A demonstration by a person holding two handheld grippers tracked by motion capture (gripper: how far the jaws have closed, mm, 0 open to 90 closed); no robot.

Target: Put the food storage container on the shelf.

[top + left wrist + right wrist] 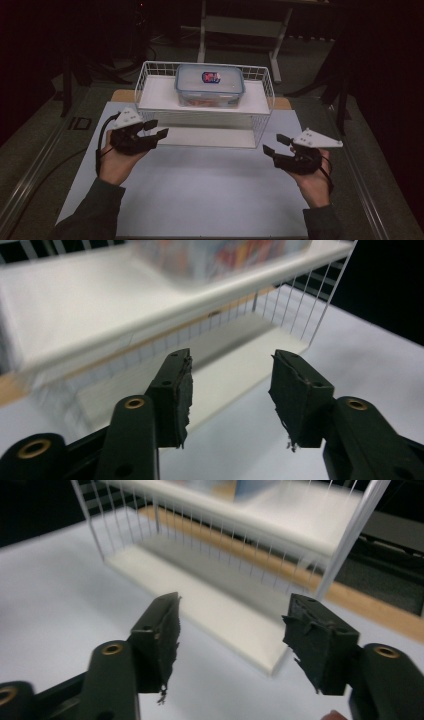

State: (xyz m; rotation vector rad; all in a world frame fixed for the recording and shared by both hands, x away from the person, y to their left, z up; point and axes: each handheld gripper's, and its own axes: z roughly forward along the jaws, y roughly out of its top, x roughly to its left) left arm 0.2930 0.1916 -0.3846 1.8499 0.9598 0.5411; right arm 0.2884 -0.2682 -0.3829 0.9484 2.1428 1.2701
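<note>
Container (pixel 209 85) lid label (pixel 211 77) red-blue, unreadable; left tool (pixel 156 128), right tool (pixel 275 143) both agape, empty.

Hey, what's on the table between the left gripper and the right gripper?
Nothing: in the high view, the white table between the left gripper and right gripper is bare. The wire rack's lower shelf sits just behind that line.
</note>
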